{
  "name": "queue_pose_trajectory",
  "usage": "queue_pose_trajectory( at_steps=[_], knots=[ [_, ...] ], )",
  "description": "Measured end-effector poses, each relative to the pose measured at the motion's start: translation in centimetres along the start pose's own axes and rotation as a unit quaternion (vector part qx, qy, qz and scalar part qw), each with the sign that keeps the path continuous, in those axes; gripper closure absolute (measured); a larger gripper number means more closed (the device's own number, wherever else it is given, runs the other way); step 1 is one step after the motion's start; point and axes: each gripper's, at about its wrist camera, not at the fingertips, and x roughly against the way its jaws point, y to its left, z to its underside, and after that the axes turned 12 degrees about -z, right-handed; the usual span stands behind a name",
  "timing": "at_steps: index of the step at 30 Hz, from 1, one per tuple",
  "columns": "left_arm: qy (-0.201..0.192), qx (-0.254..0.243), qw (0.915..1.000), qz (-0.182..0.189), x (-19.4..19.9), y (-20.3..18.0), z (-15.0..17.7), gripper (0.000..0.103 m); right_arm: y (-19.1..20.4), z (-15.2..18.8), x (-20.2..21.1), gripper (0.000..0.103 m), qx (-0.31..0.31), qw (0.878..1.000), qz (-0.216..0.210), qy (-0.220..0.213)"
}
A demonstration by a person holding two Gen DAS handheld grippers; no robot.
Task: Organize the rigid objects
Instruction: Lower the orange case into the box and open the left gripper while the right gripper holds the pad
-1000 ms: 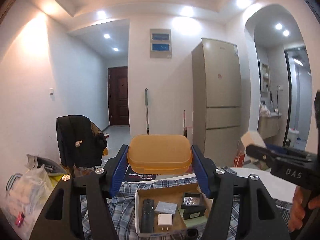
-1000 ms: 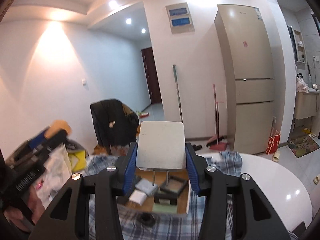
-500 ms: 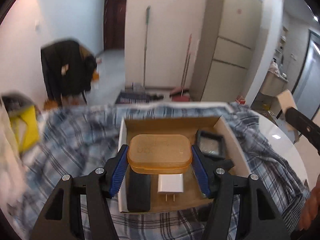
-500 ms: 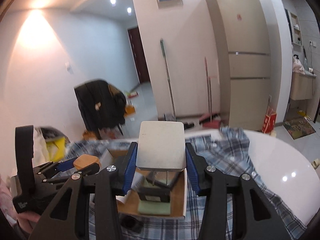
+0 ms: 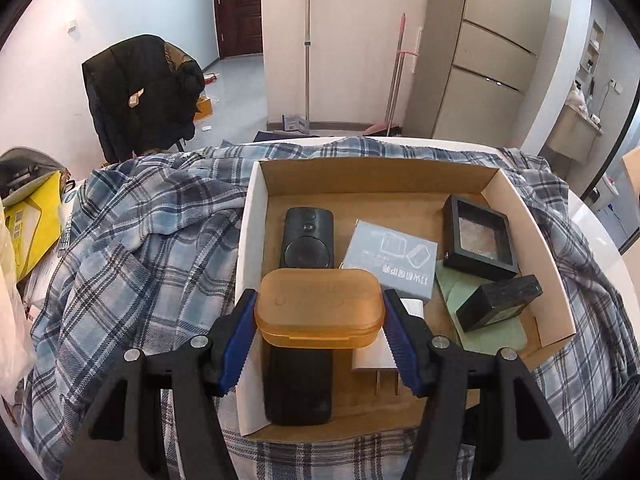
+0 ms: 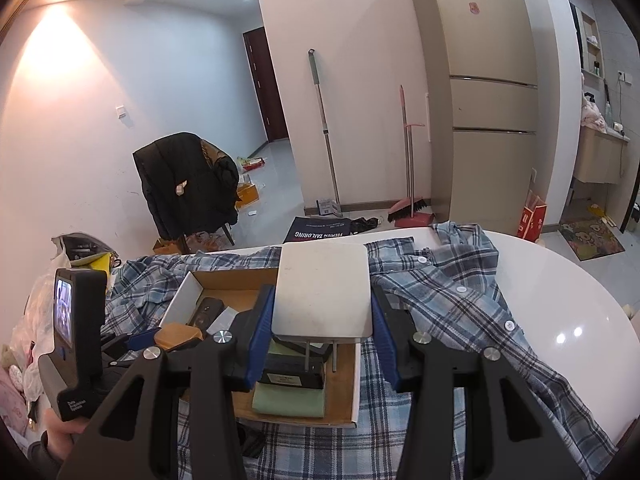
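Note:
My left gripper (image 5: pixel 319 314) is shut on an amber plastic case (image 5: pixel 319 306), held just above the near left part of an open cardboard box (image 5: pixel 400 174). In the box lie a black remote (image 5: pixel 307 236), a grey-blue carton (image 5: pixel 390 258), a black framed case (image 5: pixel 478 236), a black block (image 5: pixel 498 302), a green pad (image 5: pixel 494 334) and a white plug (image 5: pixel 376 356). My right gripper (image 6: pixel 323 316) is shut on a white square adapter (image 6: pixel 323 288), whose prongs hang over the box (image 6: pixel 186 294). The amber case (image 6: pixel 178 335) shows at the left there.
A blue plaid shirt (image 5: pixel 140 248) covers the round white table (image 6: pixel 560 300) under the box. Behind it stand a chair with a black jacket (image 6: pixel 188 176), a fridge (image 6: pixel 484 92) and brooms (image 6: pixel 408 160). Bags (image 5: pixel 28 216) crowd the left side.
Both grippers came down toward the box with their loads. The left one tipped from facing the room to looking down into the box. The grips have not altered.

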Motion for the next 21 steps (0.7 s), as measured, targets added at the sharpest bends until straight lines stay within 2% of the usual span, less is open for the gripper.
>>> queue_pose_trajectory(
  at_steps=[6, 12, 14, 15, 16, 18, 20, 21],
  knots=[
    [-0.004, -0.012, 0.9998, -0.012, 0.0, -0.4, 0.1, 0.039, -0.1, -0.1, 0.0, 0.059, 0.0, 1.0, 0.001, 0.001],
    [0.003, -0.011, 0.9999, -0.007, -0.2, -0.3, 0.1, 0.039, -0.2, -0.1, 0.1, 0.059, -0.002, 1.0, 0.002, 0.001],
    [0.003, -0.009, 1.0, -0.002, -0.2, -0.3, 0.1, 0.037, -0.2, -0.1, 0.1, 0.059, -0.002, 1.0, 0.002, 0.001],
    [-0.001, -0.005, 1.0, 0.007, -0.1, -0.2, 0.1, 0.032, -0.2, -0.1, 0.1, 0.059, -0.002, 1.0, 0.002, 0.002],
    [-0.005, 0.0, 0.9998, 0.017, 0.1, -0.1, 0.1, 0.026, -0.2, -0.1, 0.1, 0.059, -0.002, 1.0, 0.001, 0.002],
    [-0.021, 0.009, 0.9994, 0.028, 0.8, 0.1, 0.0, 0.021, -0.1, -0.1, 0.3, 0.058, -0.002, 1.0, 0.0, 0.001],
    [-0.049, 0.012, 0.9986, 0.018, 1.9, 0.3, -0.2, 0.021, -0.1, -0.2, 0.4, 0.059, -0.001, 1.0, 0.002, 0.004],
    [-0.075, 0.013, 0.997, 0.014, 3.0, 0.4, -0.2, 0.021, -0.1, -0.2, 0.4, 0.059, -0.002, 1.0, 0.002, 0.007]
  ],
)
